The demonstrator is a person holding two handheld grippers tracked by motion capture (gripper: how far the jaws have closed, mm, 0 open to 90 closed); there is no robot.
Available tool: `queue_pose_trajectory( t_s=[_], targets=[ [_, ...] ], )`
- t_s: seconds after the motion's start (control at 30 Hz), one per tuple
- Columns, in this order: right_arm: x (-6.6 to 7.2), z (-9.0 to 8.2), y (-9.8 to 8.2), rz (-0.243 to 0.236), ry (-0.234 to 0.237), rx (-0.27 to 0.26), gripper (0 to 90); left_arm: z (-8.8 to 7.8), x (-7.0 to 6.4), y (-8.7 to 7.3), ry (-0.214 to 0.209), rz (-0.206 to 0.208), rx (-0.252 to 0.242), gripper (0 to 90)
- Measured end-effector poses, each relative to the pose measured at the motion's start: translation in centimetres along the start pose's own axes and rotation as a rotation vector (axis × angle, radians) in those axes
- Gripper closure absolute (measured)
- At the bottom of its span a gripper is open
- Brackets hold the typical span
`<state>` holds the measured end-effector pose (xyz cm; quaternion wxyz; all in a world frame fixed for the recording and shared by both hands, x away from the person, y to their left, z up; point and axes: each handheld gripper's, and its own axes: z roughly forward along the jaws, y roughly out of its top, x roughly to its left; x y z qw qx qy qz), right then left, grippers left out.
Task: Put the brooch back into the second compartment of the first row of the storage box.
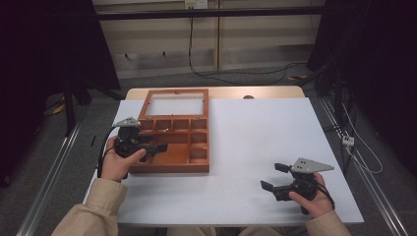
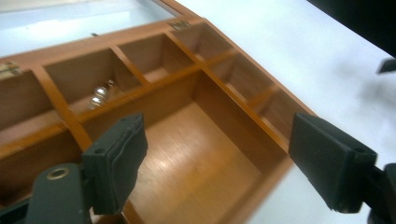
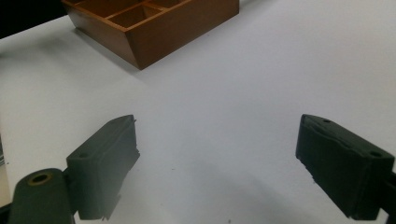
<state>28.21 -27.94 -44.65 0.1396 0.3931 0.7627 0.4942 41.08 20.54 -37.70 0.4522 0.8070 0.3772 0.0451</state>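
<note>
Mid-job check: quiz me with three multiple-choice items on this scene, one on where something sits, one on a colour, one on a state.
1. Where does the small silver piece lie?
A. in a small back compartment of the wooden box
B. on the white table
C. between the right gripper's jaws

2. What colour is the table top?
A. green
B. white
C. black

3. How is the box's lid?
A. shut
B. swung open behind the box
C. lying by the right gripper

Key: 1 A, it rests behind a divider in the left gripper view. 2 B, the surface is plain white. 3 B, the glazed frame lies hinged back.
</note>
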Motion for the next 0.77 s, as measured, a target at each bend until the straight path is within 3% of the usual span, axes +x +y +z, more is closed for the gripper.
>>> queue_pose_trajectory(
  t_s=[0.37,0.77],
  targets=[
    [0.1,0.0,0.0,-0.001,0.004,-0.001,12.6,-1.1,-1.8,-3.3,-0.013,0.044,-0.016,17.4],
    [0.1,0.1,0.0,-0.004,0.005,0.001,12.6,-1.6,-2.4,-5.8,-0.01,0.065,-0.018,16.1]
  ],
)
